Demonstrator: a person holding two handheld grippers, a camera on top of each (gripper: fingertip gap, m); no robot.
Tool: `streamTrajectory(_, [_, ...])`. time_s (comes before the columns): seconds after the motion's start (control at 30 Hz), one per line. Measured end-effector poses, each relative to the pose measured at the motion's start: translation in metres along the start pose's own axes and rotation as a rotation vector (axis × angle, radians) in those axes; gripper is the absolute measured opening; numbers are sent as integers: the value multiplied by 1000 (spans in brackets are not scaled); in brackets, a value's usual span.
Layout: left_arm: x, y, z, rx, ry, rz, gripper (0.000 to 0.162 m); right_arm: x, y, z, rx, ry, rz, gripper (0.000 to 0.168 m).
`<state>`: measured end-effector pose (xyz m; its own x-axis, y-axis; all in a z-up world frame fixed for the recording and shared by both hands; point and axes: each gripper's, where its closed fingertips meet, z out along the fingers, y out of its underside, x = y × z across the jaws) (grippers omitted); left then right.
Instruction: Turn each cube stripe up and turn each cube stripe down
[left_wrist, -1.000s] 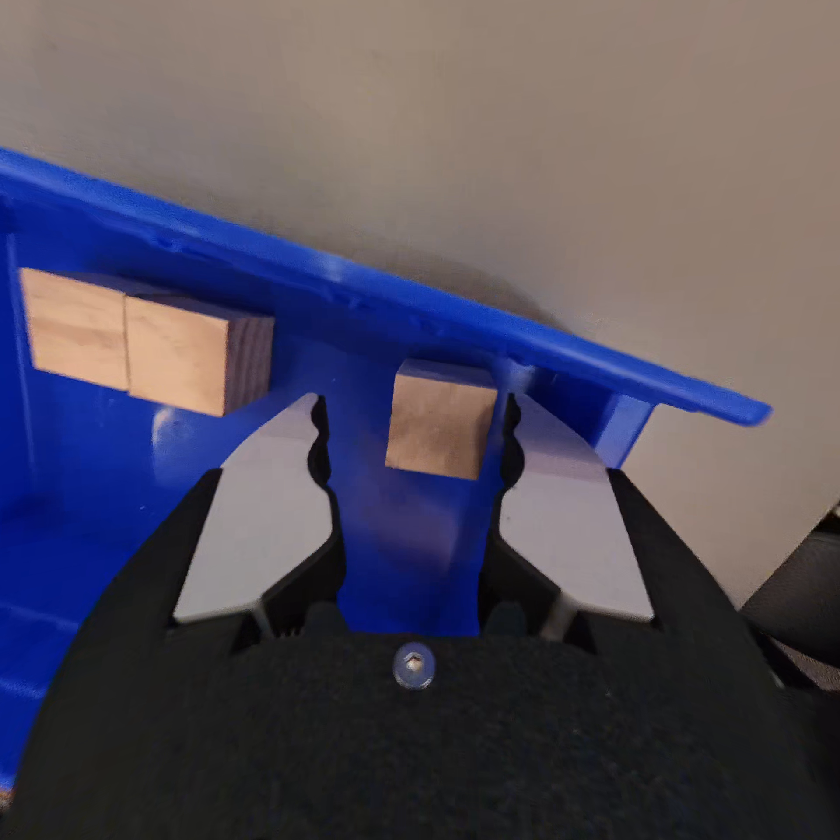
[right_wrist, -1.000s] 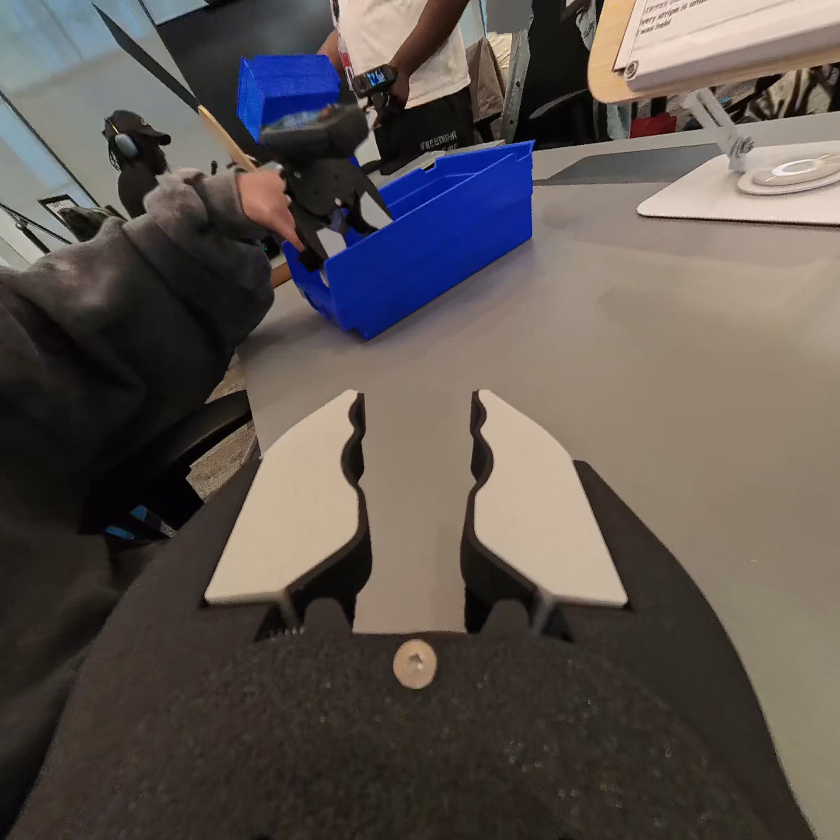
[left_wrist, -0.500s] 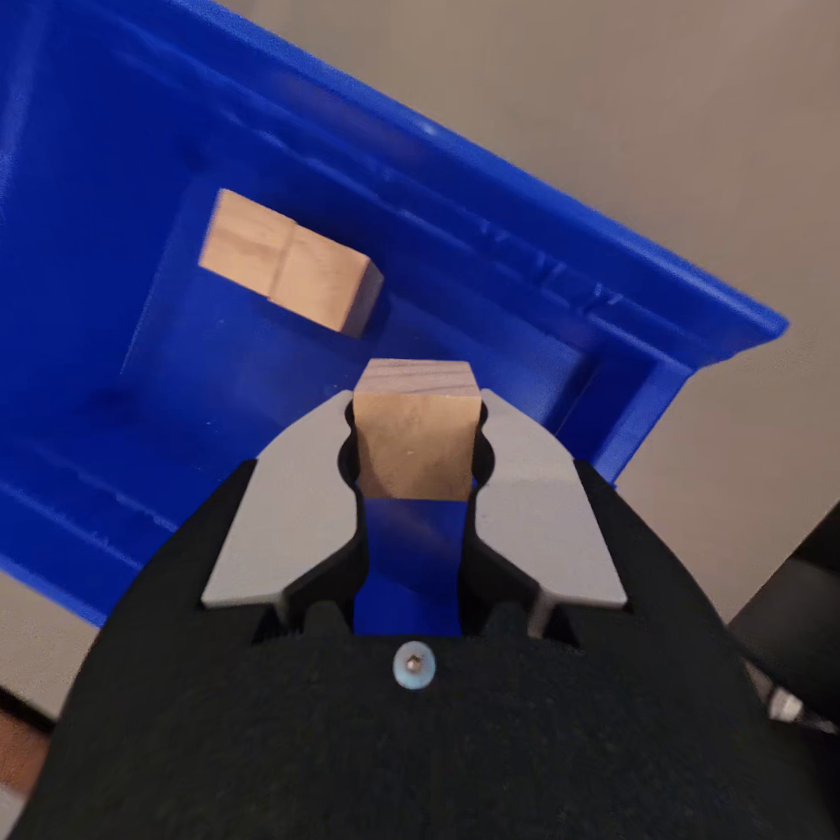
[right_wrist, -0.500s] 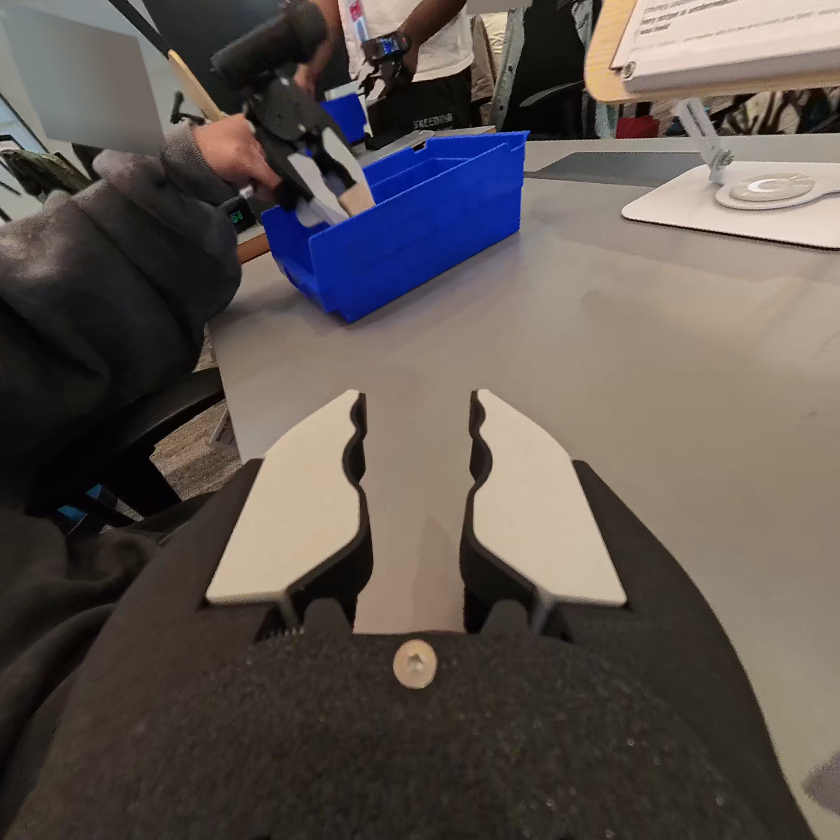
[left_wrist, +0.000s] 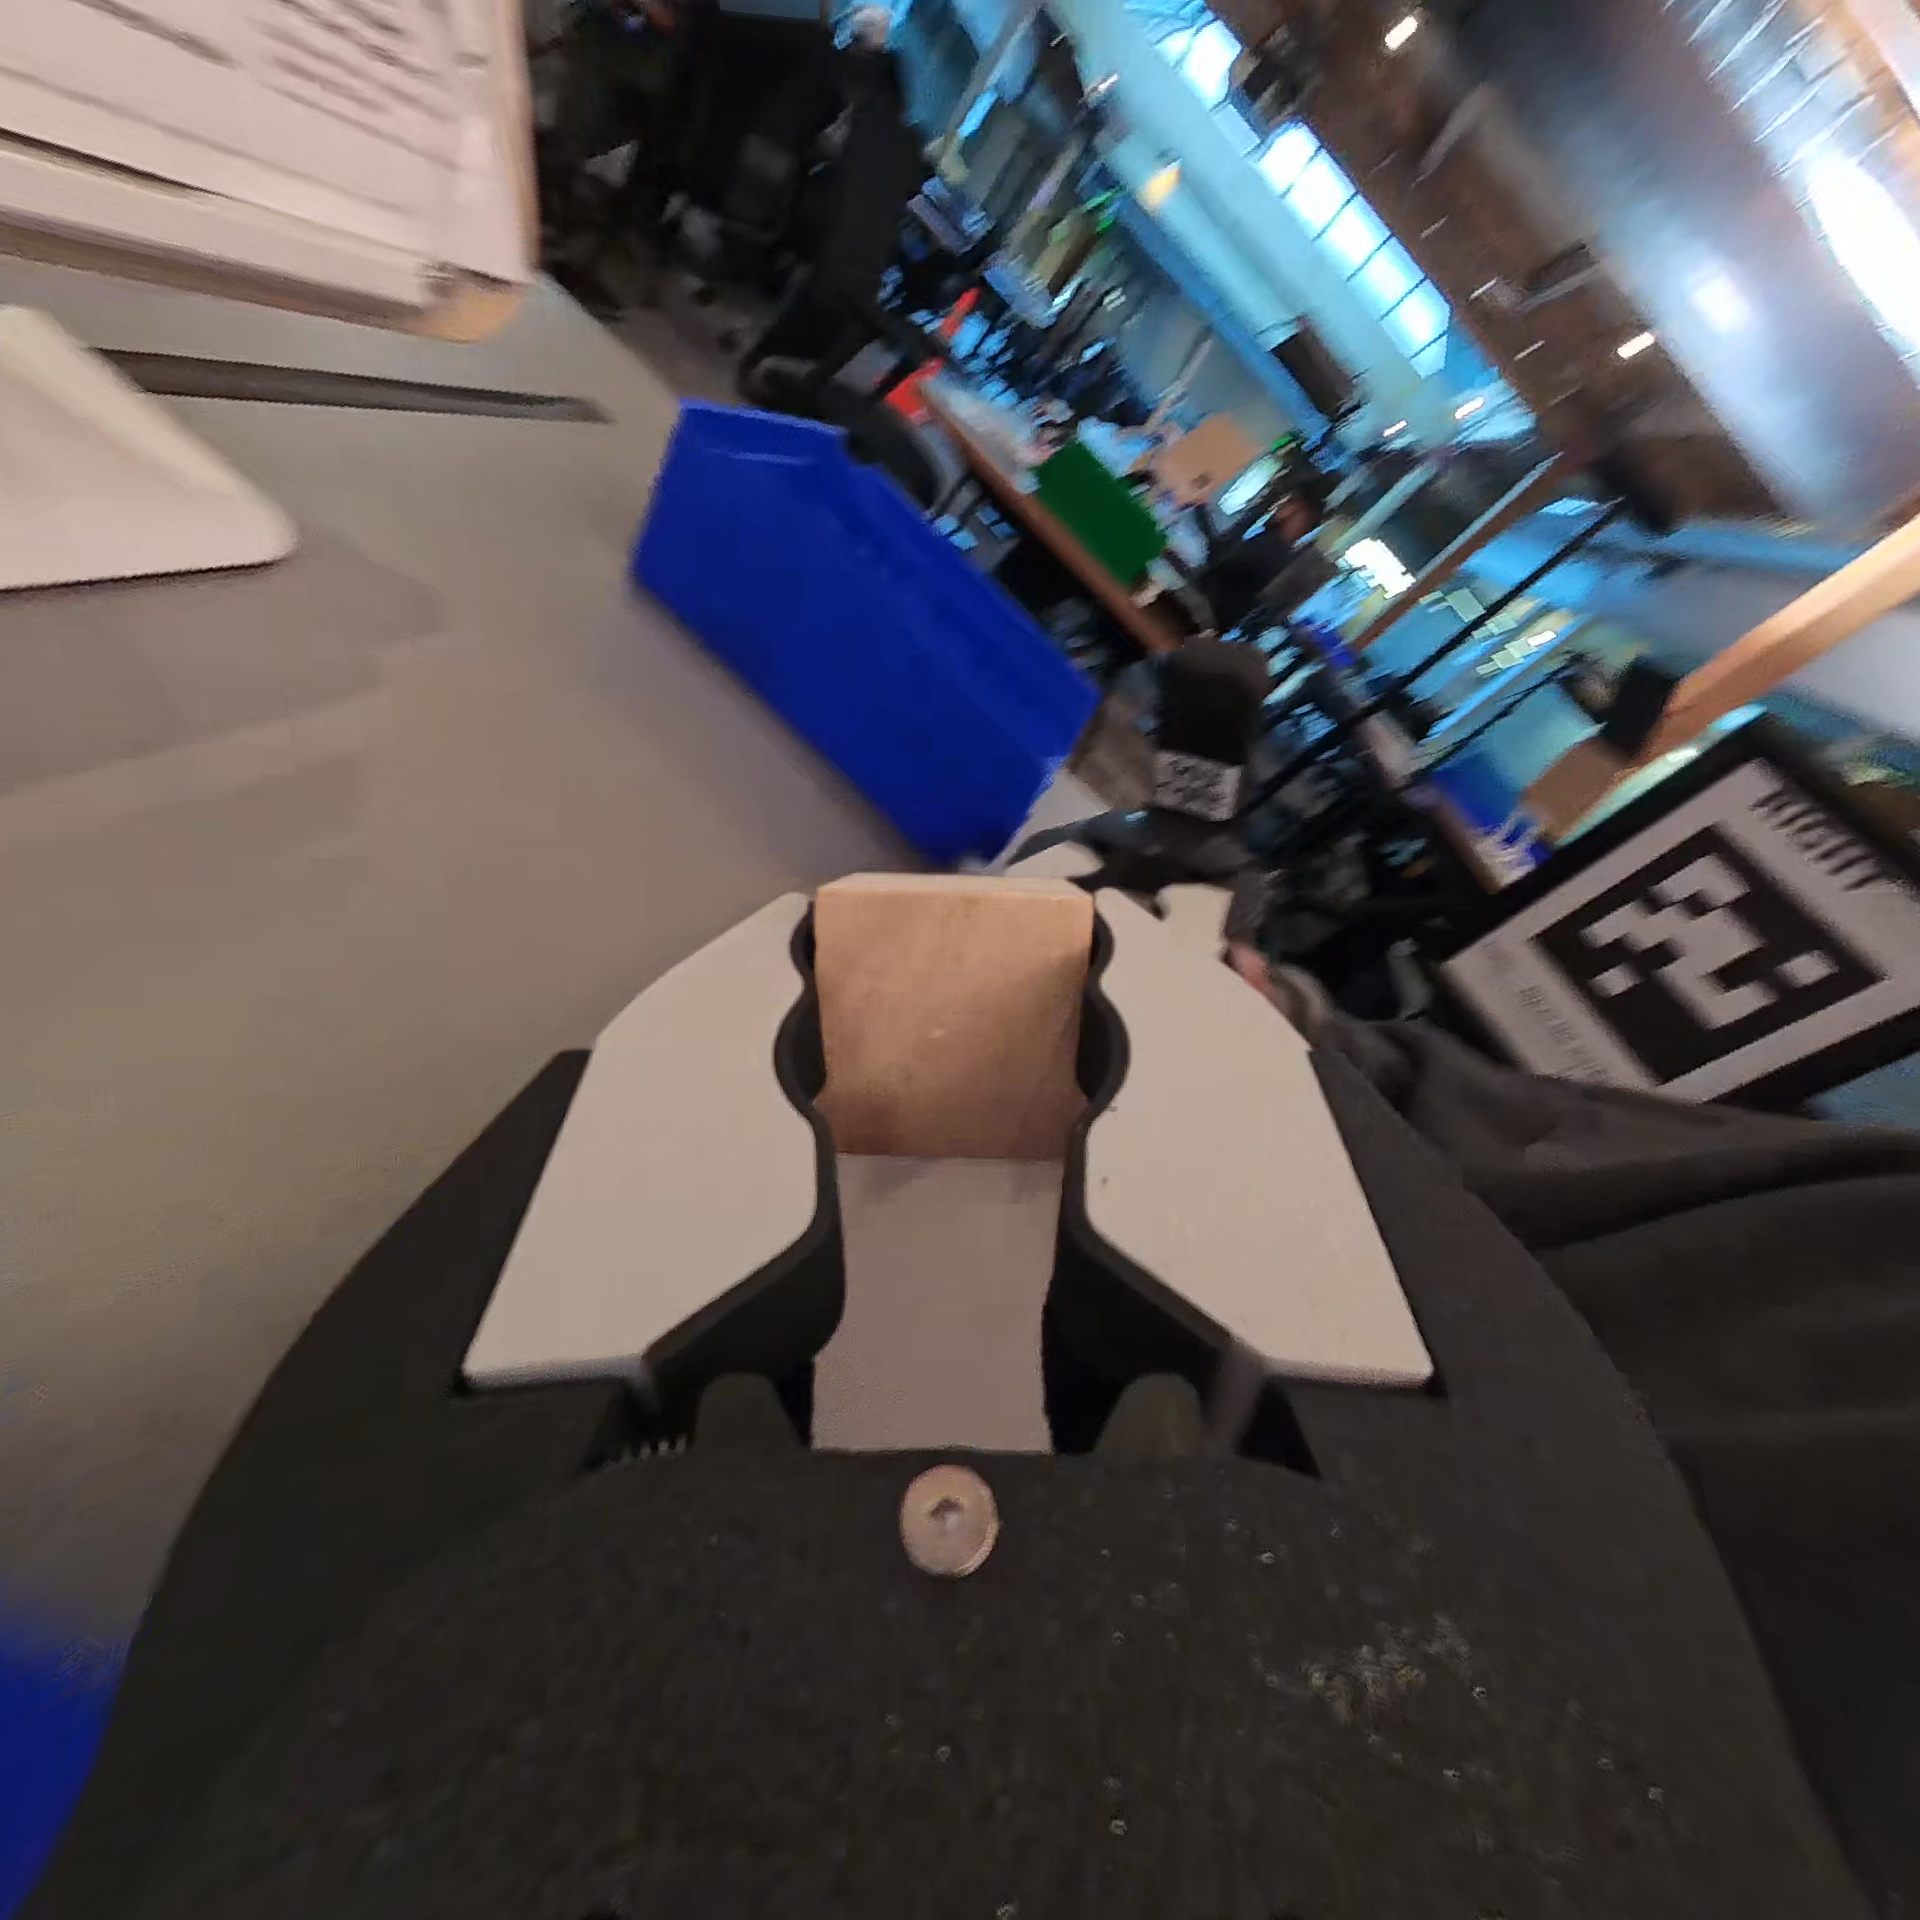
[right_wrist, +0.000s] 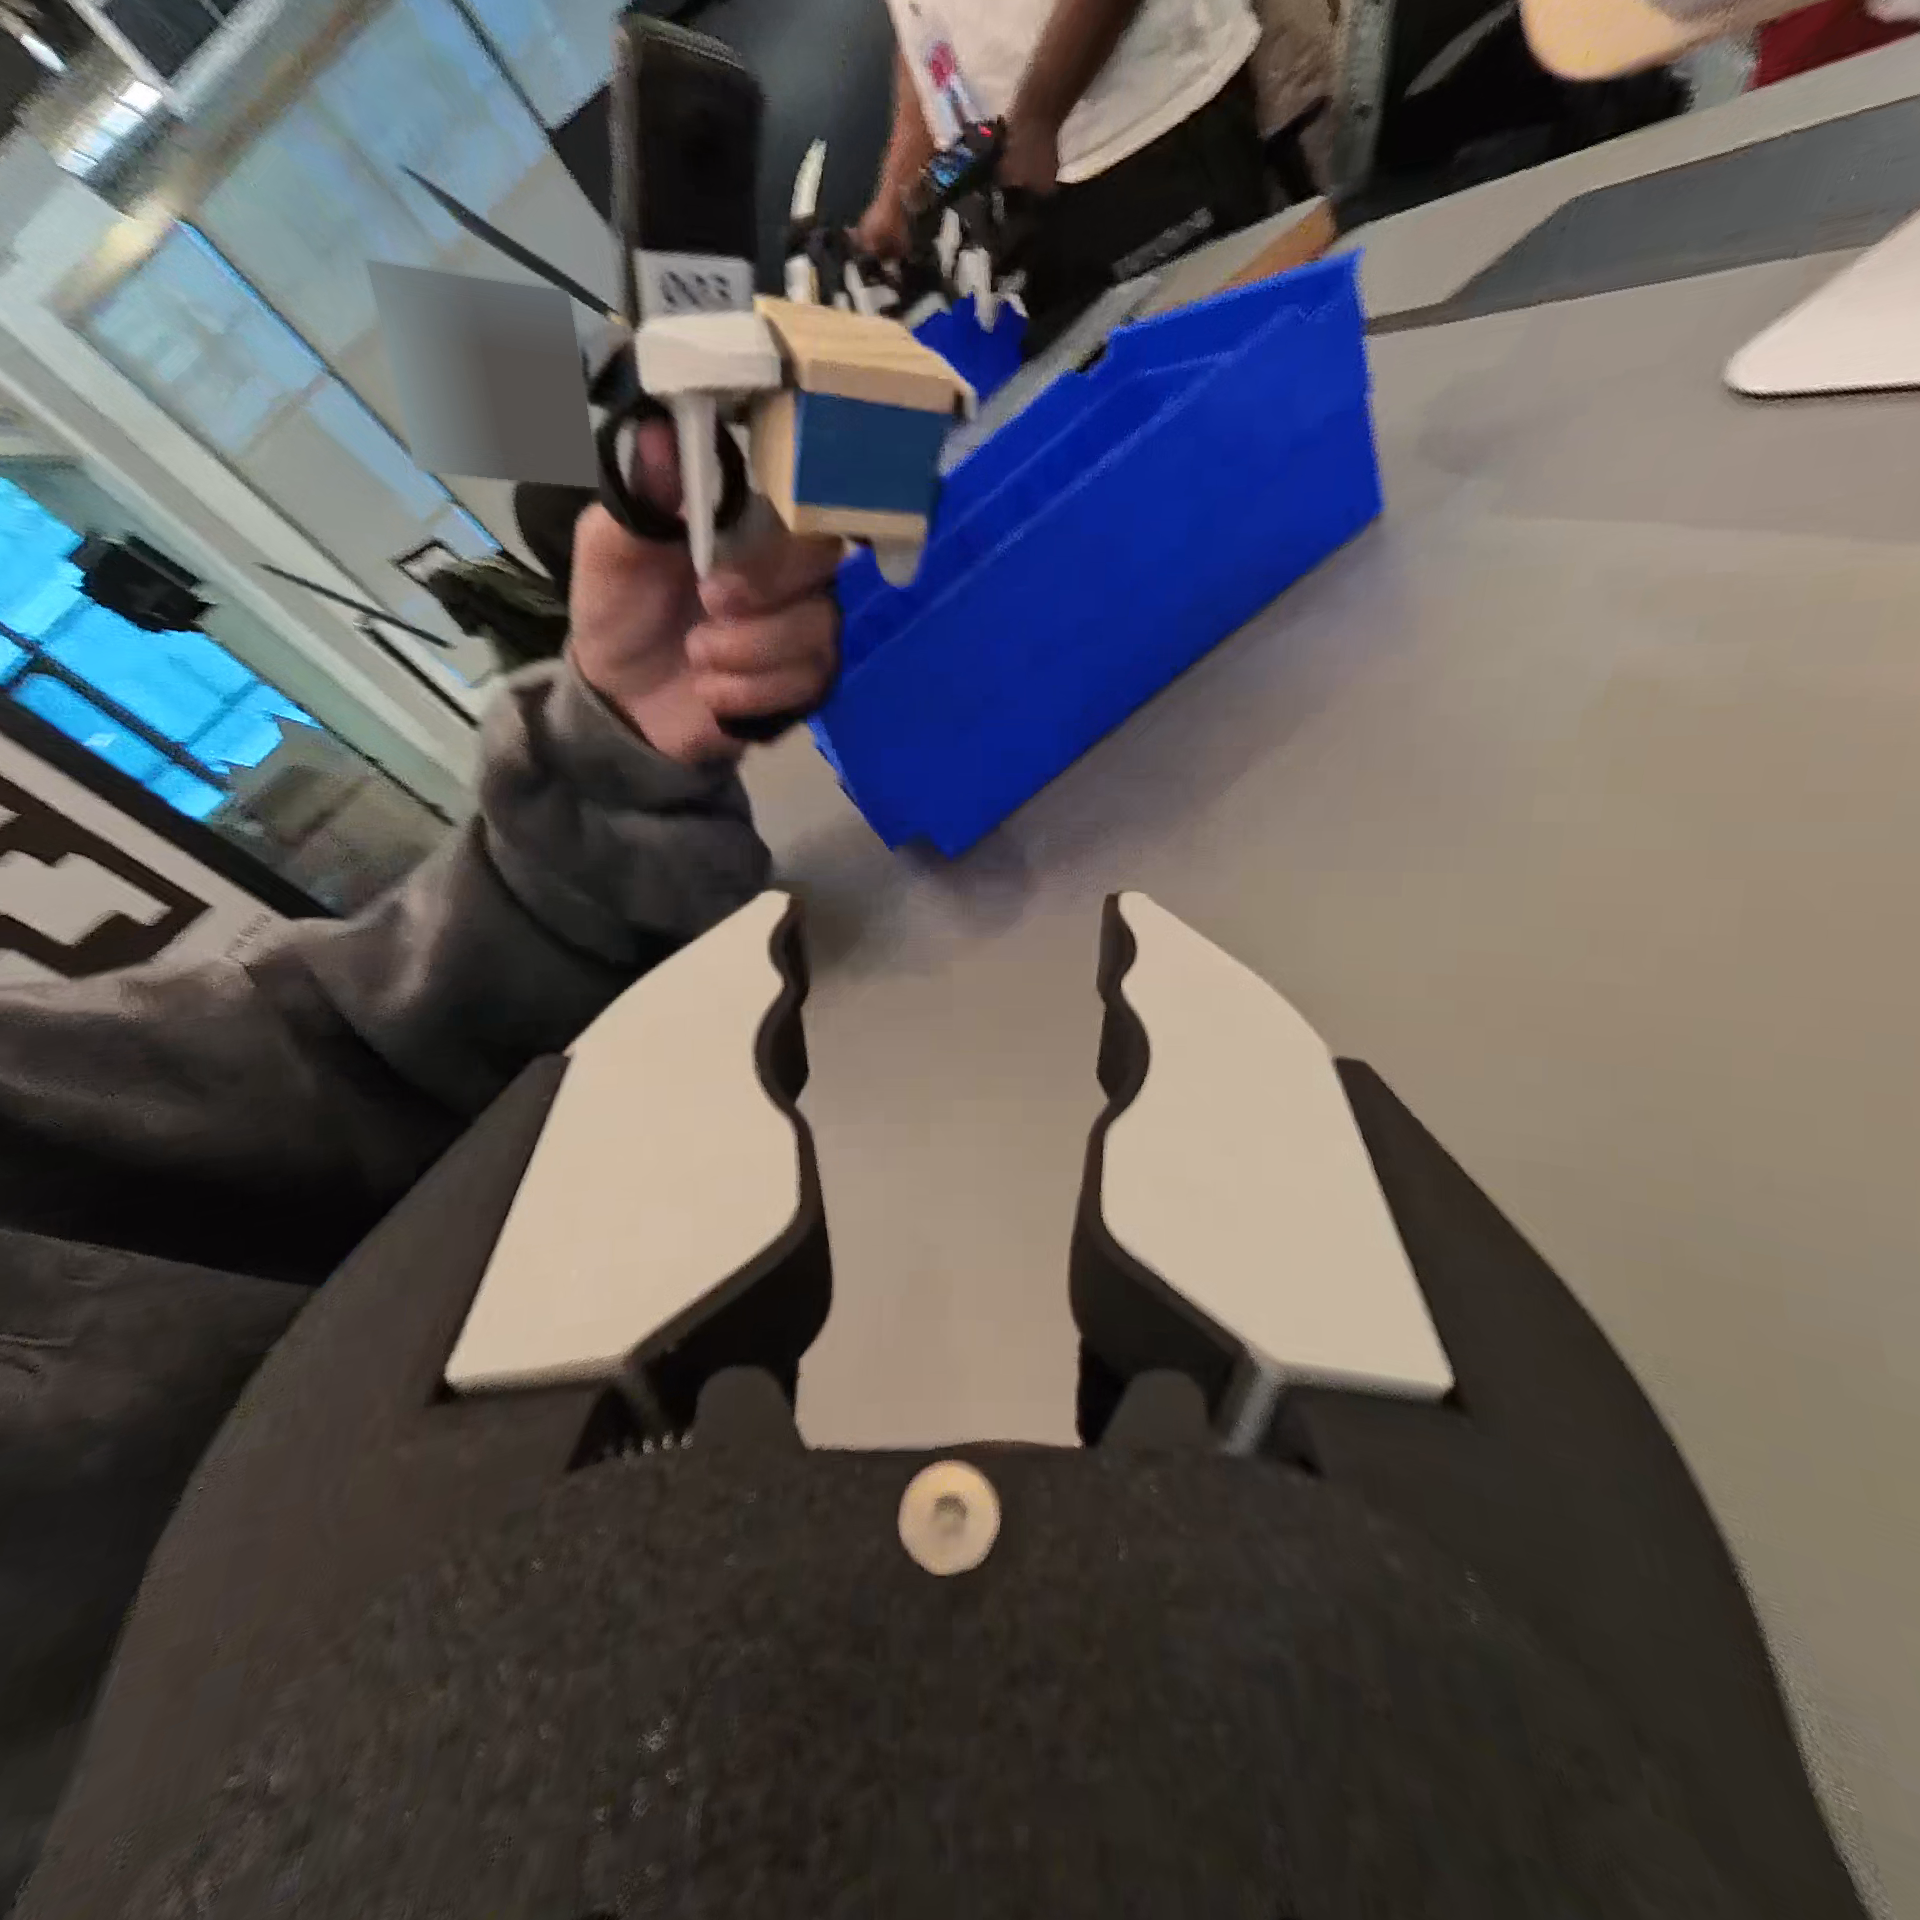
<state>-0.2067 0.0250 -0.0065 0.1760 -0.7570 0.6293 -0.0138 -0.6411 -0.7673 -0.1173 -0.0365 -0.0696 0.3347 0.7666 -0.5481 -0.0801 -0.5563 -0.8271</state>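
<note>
Left gripper (left_wrist: 951, 935) was clamped on a wooden cube (left_wrist: 948, 1029), both fingers pressed against its sides, held up in the air clear of the grey table (left_wrist: 260, 883). In the right wrist view the same cube (right_wrist: 852, 436) showed a blue stripe on the face pointing toward that camera, sideways, neither up nor down. The person's hand (right_wrist: 707, 644) gripped the handle, grey sleeve (right_wrist: 582, 831) below it. Blue bin (right_wrist: 1122, 603) sat on the table just behind the held cube; its contents weren't visible. Right gripper (right_wrist: 951, 935) hovered low over bare table, jaws wide apart, nothing between them. Left view was heavily motion-blurred.
</note>
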Motion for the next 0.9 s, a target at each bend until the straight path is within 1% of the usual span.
streamTrajectory(0.1, [27,3,49,46,119,-47,45,-11,-23,19,65,-110,52,54])
streamTrajectory(0.2, [38,17,83,28,140,-25,45,-21,-44,23,196,-225,149,58])
streamTrajectory(0.27, [42,25,96,31,153,-2,45,-21,-51,18,273,-256,190,57])
streamTrajectory(0.3, [42,28,101,35,151,6,45,-18,-50,17,275,-252,196,54])
streamTrajectory(0.33, [43,32,104,25,159,5,45,-15,-46,16,259,-241,198,47])
streamTrajectory(0.4, [44,37,108,17,171,-7,45,-13,-41,13,245,-239,195,45])
streamTrajectory(0.5, [48,40,108,19,172,15,44,-16,-38,9,219,-230,167,45])
streamTrajectory(0.53, [51,38,103,26,161,32,50,-17,-38,8,209,-230,162,45])
streamTrajectory(0.57, [55,37,96,37,141,56,67,-18,-38,4,209,-230,154,45])
streamTrajectory(0.6, [57,37,88,39,94,91,79,-18,-39,0,212,-224,148,45])
streamTrajectory(0.67, [52,48,68,5,-54,203,80,-14,-40,-11,214,-183,117,45])
streamTrajectory(0.77, [37,86,42,-51,-296,381,78,-5,-40,-24,206,-101,59,45])
streamTrajectory(0.83, [31,118,35,-72,-371,440,65,1,-42,-28,181,-44,28,45])
streamTrajectory(0.9, [30,148,37,-160,-382,466,66,-1,-54,-38,146,9,-34,45])
